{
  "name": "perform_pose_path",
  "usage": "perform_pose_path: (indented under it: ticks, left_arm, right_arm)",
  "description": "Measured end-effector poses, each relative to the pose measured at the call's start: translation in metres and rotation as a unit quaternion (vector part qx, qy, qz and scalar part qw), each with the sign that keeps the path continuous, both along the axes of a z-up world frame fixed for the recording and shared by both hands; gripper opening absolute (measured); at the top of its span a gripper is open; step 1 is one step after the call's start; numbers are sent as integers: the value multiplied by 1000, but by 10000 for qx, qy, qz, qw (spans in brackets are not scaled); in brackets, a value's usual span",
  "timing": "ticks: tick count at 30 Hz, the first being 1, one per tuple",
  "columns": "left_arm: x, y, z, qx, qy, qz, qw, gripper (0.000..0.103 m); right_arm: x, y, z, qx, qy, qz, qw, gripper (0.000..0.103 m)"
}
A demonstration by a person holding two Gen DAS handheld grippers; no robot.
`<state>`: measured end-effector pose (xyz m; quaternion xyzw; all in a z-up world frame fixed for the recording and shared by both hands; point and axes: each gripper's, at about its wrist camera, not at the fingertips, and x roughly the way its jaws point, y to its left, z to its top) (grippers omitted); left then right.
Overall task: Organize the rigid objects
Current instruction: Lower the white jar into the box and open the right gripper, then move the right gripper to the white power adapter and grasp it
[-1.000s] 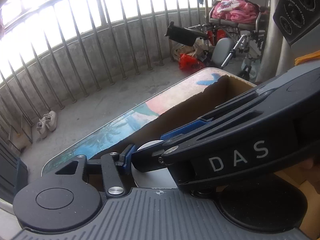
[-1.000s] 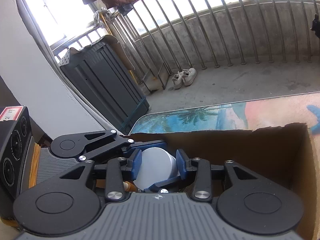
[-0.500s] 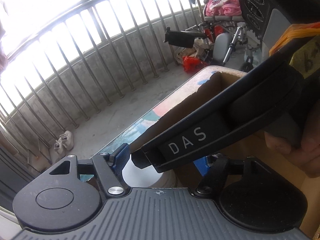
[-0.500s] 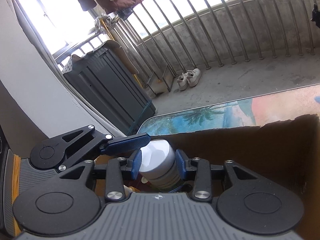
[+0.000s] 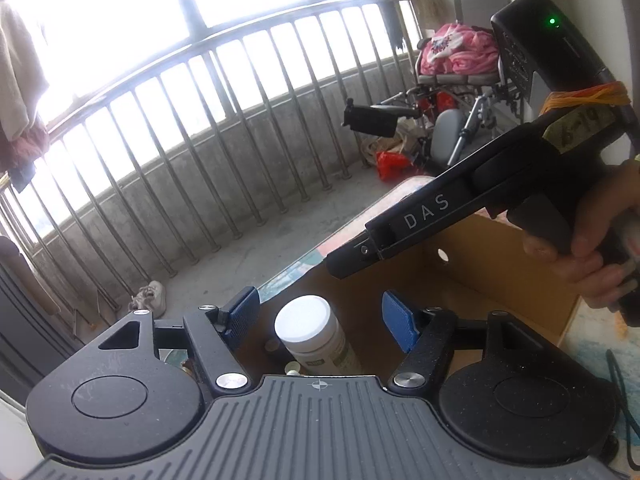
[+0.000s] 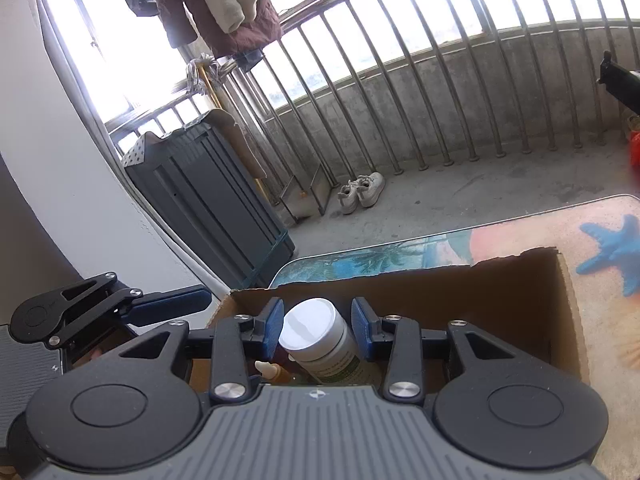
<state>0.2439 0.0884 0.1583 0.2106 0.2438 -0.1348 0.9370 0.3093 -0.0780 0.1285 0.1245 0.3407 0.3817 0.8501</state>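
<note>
- White letters reading "DAS" are showing on the side of the right tongs (image 5: 432, 224) in the left wrist view; a yellowish tag higher on that tool is carrying handwriting that looks like "6-19". The bottle's label is too blurred to read.
- The left tongs (image 5: 322, 318) are standing wide apart, their blue pads (image 5: 240, 314) sitting well clear of the white-capped bottle (image 5: 316, 338) between them.
- The right tongs (image 6: 318, 330) are standing slightly apart around the same bottle (image 6: 316, 334), pads just beside its cap; whether either pad is touching cannot be told.
- The bottle is standing nearly upright inside the cardboard box (image 6: 568, 312), which is resting on the printed counter (image 6: 520, 236).
- Only the left wrist view is showing the person's right hand (image 5: 592, 256) gripping the tool, and a wheelchair (image 5: 460, 80) piled with pink cloth.
- Only the right wrist view is showing a grey cabinet (image 6: 208, 200), hanging clothes (image 6: 216, 4) and a blue starfish print (image 6: 616, 252). White shoes (image 6: 362, 196) are lying by the railing (image 6: 400, 80).
</note>
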Motion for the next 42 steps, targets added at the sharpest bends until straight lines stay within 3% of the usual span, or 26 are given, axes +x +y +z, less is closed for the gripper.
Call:
perform_pose_path:
  ticks: [8,16,19,23,27,33,37,40,42]
  left_arm:
    - [-69,-14,17,-441,-50,-187,9988,74]
    - [-103,-19,-9,-1015,195,-251,9943,77]
    - [-109,-6,-20,-1311,224,-133,9910,79]
    - [-122,7,-39,-1673,481,101,9847,81]
    - [-127,10,-60,-1848,774,171,9796,84]
    - [-134,2,-97,-1916,1041,207,9757,84]
    - [-134,2,-116,-2232,945,431,9692,84]
    - [-124,4,-127,-2609,1125,506,9575,77]
    - [-120,4,-133,-2673,1252,514,9541,54]
  right_arm:
    - [-52,-39,44,6,-438,96,9990,41]
    - [-104,-82,61,85,-589,159,9981,45]
    - [-124,-103,52,215,-542,191,9981,45]
    - [-145,-130,32,39,-479,66,9988,45]
    - [-157,-155,6,171,-128,-103,9997,45]
    - [-169,-144,-32,-280,59,-48,9996,45]
    - [-180,-133,-45,-87,257,53,9996,45]
    - [-189,-125,-48,-10,231,148,9996,45]
    - [-194,-115,-47,-200,68,220,9995,45]
